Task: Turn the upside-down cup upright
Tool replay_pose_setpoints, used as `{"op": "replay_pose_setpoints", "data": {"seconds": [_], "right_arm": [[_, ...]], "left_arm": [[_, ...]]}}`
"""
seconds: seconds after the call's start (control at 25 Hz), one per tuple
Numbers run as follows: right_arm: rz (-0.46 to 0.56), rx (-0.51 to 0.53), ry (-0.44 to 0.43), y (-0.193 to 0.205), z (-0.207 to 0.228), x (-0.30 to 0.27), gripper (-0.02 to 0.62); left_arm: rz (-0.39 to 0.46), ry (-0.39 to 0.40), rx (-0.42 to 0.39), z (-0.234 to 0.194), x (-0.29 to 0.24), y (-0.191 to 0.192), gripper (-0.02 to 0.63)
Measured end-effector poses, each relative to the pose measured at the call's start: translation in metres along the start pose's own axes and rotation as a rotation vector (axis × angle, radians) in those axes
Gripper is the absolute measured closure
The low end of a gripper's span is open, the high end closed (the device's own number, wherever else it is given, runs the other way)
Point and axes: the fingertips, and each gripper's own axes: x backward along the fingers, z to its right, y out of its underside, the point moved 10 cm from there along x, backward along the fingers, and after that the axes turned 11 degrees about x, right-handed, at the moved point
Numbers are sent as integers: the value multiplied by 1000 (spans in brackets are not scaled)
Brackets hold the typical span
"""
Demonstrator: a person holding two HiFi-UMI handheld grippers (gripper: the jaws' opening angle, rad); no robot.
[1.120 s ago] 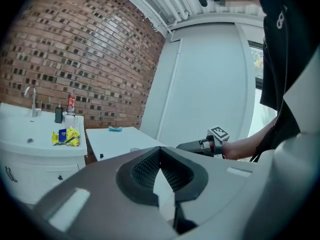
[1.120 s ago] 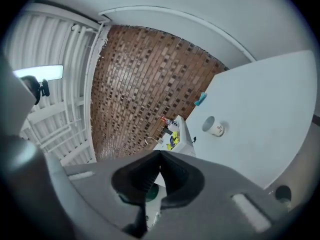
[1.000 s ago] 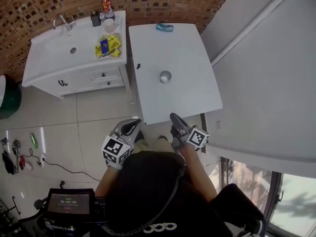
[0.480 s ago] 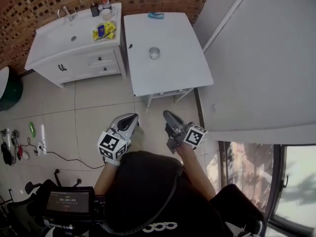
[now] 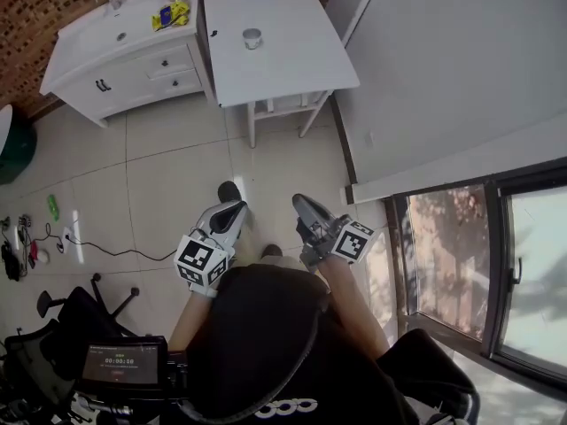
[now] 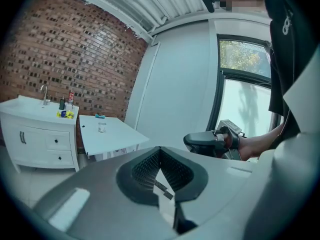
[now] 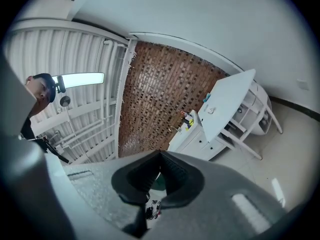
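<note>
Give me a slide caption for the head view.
Left gripper and right gripper, both shut and empty, far from the cup on the table.

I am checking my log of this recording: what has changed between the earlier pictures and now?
The person stepped back: the white table and the cup on it now lie far off, floor between. Nothing was taken or released. The left gripper and right gripper stay shut, empty; the cup keeps its spot.
</note>
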Motion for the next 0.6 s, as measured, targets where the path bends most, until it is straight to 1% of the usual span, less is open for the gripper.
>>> {"op": "replay_pose_setpoints", "data": {"seconds": [0.12, 0.28, 0.4, 0.48, 0.6], "right_arm": [[20, 13, -3, 11, -24, 19, 603], [20, 62, 3, 21, -50, 34, 603], [-21, 119, 18, 32, -67, 34, 603], [-59, 157, 21, 37, -77, 28, 603], [-88, 238, -20, 44, -99, 15, 603]], "left_arm": [[-6, 20, -16, 16, 20, 5, 591], [1, 63, -33, 33, 40, 7, 591], [10, 85, -33, 40, 58, 7, 591], [9, 86, -21, 40, 69, 8, 591], [-3, 102, -27, 39, 85, 7, 591]]}}
